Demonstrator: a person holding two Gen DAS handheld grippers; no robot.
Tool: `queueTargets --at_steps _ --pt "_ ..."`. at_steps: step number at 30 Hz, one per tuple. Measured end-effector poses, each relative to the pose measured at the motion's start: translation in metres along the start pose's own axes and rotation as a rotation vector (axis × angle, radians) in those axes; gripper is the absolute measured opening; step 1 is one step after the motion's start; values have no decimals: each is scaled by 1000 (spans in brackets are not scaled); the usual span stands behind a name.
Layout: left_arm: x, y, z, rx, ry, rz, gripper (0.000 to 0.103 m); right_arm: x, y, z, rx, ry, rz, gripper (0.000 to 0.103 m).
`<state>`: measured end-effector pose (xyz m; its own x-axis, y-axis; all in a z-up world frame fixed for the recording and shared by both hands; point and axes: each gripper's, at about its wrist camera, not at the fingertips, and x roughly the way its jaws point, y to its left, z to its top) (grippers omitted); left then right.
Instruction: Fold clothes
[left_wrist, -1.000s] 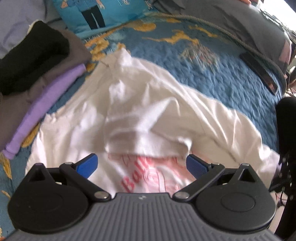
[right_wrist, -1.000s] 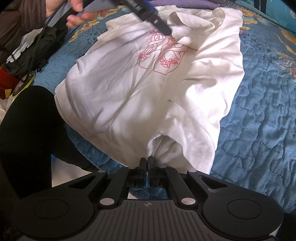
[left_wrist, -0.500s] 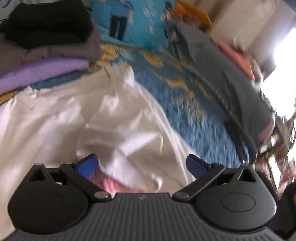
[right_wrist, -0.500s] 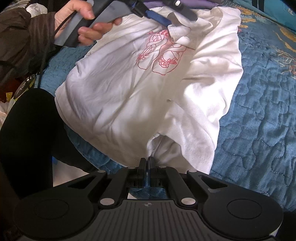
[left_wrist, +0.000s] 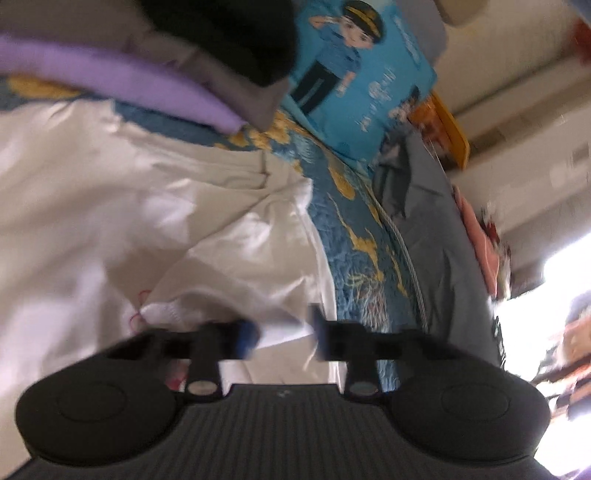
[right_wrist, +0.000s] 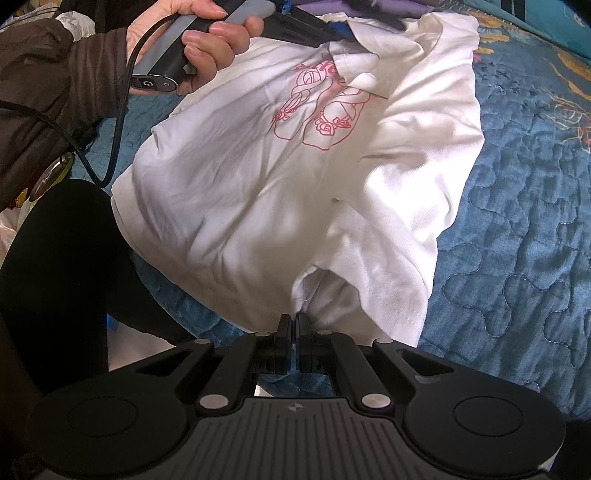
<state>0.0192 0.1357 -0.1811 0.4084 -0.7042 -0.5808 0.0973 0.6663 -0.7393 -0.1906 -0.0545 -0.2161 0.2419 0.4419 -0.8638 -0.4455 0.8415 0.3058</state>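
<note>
A white T-shirt (right_wrist: 258, 206) with a red line print (right_wrist: 317, 107) lies spread on a blue quilt (right_wrist: 517, 229). My right gripper (right_wrist: 294, 321) is shut on its near hem, where the cloth puckers toward the tips. At the far end, a hand (right_wrist: 207, 48) holds my left gripper (right_wrist: 343, 29) by the folded-over sleeve. In the blurred left wrist view the left gripper (left_wrist: 282, 332) has its jaws closing, and a fold of the white T-shirt (left_wrist: 110, 221) fills the gap between the blue pads (left_wrist: 247, 334).
A stack of folded clothes (left_wrist: 129, 74), purple, grey and black, sits just beyond the shirt. A blue cartoon pillow (left_wrist: 362, 74) and a grey garment (left_wrist: 436, 240) lie further along the bed. A black-clad leg (right_wrist: 55, 280) stands at the bed's edge on the left.
The left gripper rolled, dropped toward the shirt's sleeve fold and went from wide open to nearly closed around it. The right gripper stayed put, shut at the hem.
</note>
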Motion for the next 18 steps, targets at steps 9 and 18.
queueTargets --at_steps 9,18 --pt "-35 1 0 -68 -158 16 1 0 1 0 -3 -1 -2 2" --pt "-63 -29 6 168 -65 319 2 1 3 1 -16 2 -10 2"
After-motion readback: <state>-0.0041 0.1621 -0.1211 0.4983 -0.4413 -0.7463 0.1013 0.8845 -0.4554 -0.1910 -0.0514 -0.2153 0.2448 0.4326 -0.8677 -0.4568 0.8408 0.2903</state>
